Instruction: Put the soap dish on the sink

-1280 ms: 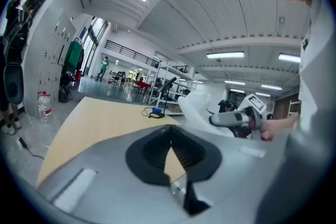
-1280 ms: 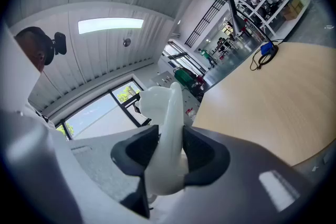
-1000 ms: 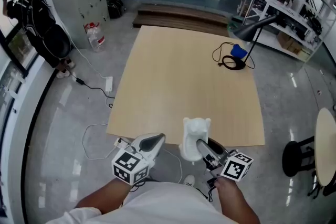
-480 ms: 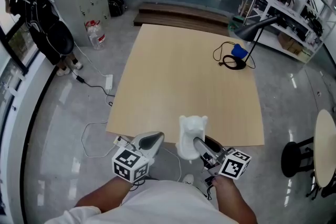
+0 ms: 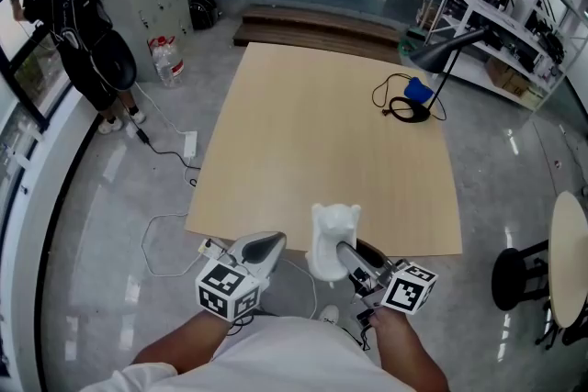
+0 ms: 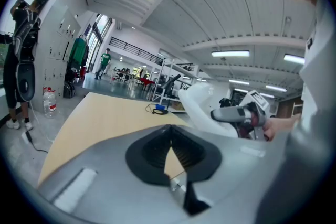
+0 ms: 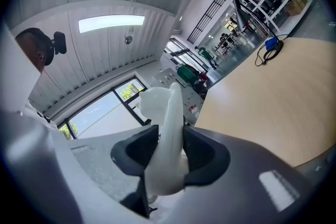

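Soap dish [image 5: 333, 236], white moulded plastic w/ two ear-like bumps on top, sits clamped between the jaws of the right hand-held gripper [image 5: 345, 254]. Dish stands on edge, upright, sticking up and fwd past the jaw tips. In the right gripper view both dark pads press on the dish's [image 7: 170, 107] flat sides, so the jaws of this hand-held gripper [image 7: 168, 136] stay fairly wide apart around it.

Left hand-held gripper [image 5: 269, 243] is just left of the right one, at approx. the same level; jaws closed, tips meeting, nothing between them [image 6: 170, 131]. From it the dish [image 6: 202, 107] shows off to the right.

Light wooden surface [image 5: 322, 133] lies ahead of and below both; dish is over its near edge, not touching it. Black desk lamp [image 5: 439, 50] stands at the far right corner, well apart from the right hand-held gripper.
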The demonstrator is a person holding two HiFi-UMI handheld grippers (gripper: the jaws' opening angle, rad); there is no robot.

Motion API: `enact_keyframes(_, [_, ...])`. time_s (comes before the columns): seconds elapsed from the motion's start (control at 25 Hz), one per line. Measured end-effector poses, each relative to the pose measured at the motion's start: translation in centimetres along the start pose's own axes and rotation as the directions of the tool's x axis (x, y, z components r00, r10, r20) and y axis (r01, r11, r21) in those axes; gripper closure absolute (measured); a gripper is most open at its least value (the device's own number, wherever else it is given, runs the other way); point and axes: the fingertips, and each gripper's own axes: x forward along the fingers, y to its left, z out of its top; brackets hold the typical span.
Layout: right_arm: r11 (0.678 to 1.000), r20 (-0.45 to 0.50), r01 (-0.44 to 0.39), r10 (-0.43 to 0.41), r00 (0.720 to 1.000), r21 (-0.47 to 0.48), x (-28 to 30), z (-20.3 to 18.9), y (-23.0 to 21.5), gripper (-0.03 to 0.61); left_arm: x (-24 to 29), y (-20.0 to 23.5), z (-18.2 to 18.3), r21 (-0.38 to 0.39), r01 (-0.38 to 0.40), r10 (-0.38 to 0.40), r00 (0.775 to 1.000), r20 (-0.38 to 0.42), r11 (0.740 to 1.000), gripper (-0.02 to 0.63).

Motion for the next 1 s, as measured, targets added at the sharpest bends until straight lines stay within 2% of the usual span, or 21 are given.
enact_keyframes(0.48, [0.999,0.032,0.034,-0.035,0.999,0.021,-1.1,-0.6,0.3,0.433,-0.8,-0.7,-0.5,0.035,0.013,-0.012,1.0,-0.007,0.999,0.606])
enact_keyframes(0.76, [0.993,0.094,0.106,-0.111,0.989,0.049,-2.2,-1.5,1.0,0.433,-1.2,-1.1,-0.3,0.076,0.093,-0.091,0.995,-0.028,0.993,0.606])
enact_keyframes(1.0, [0.978,0.177,0.185,-0.199,0.964,0.094,-5.0,-2.2,1.2,0.433,-0.5,-3.0,-1.1,0.111,0.195,-0.186,0.979,-0.082,0.975,0.606])
